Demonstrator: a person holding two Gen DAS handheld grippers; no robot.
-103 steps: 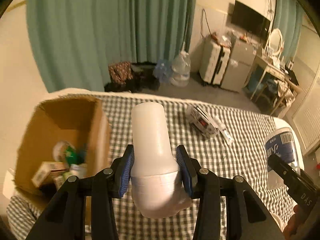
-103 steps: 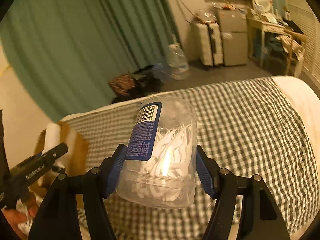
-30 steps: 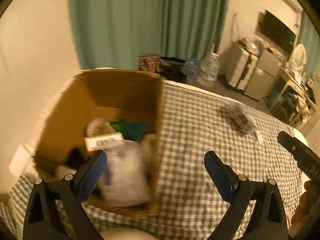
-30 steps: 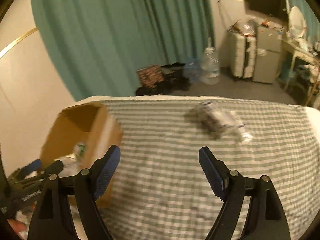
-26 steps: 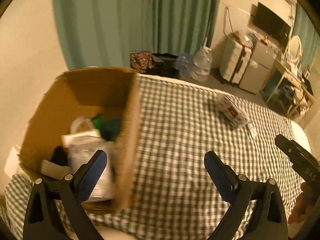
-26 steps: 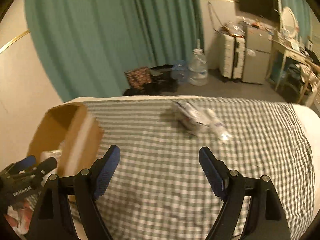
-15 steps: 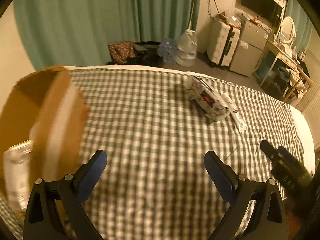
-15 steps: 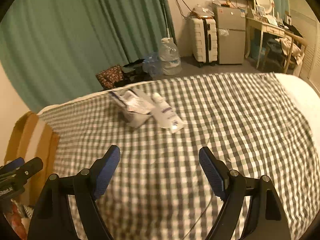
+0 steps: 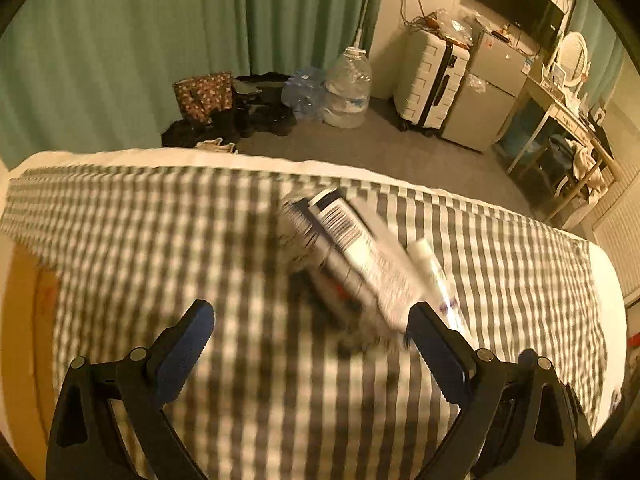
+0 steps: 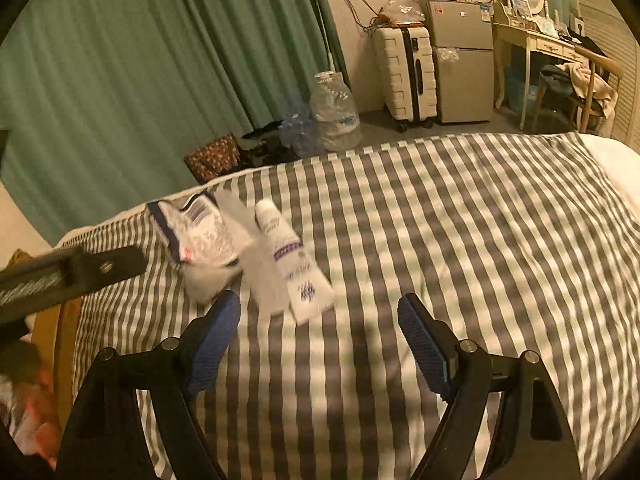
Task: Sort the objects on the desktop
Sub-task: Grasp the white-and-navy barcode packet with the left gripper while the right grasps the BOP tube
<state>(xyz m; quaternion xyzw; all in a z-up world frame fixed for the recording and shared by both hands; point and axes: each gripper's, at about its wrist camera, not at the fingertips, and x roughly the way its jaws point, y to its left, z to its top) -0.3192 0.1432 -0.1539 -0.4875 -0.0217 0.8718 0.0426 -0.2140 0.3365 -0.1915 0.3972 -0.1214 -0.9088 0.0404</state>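
Note:
A crinkled plastic packet (image 9: 344, 256) with a barcode and a white tube (image 9: 434, 276) lie side by side on the checked cloth (image 9: 160, 248). My left gripper (image 9: 310, 344) is open and empty, just short of the packet. In the right wrist view the packet (image 10: 200, 240) and the tube (image 10: 292, 264) lie ahead and left of my right gripper (image 10: 320, 340), which is open and empty. The left gripper's arm (image 10: 68, 276) shows at the left edge there. Both views are motion-blurred.
The cardboard box edge (image 9: 24, 320) is at the far left, also in the right wrist view (image 10: 52, 336). Beyond the cloth are green curtains (image 9: 160, 40), water jugs (image 9: 346, 92), a suitcase (image 9: 430, 84), a small fridge (image 10: 464, 60) and a desk (image 10: 536, 48).
Both grippers let go of their items, the white bottle and the clear jar, at the box. Both have swung right and now face the packet and tube, closer than half a second ago.

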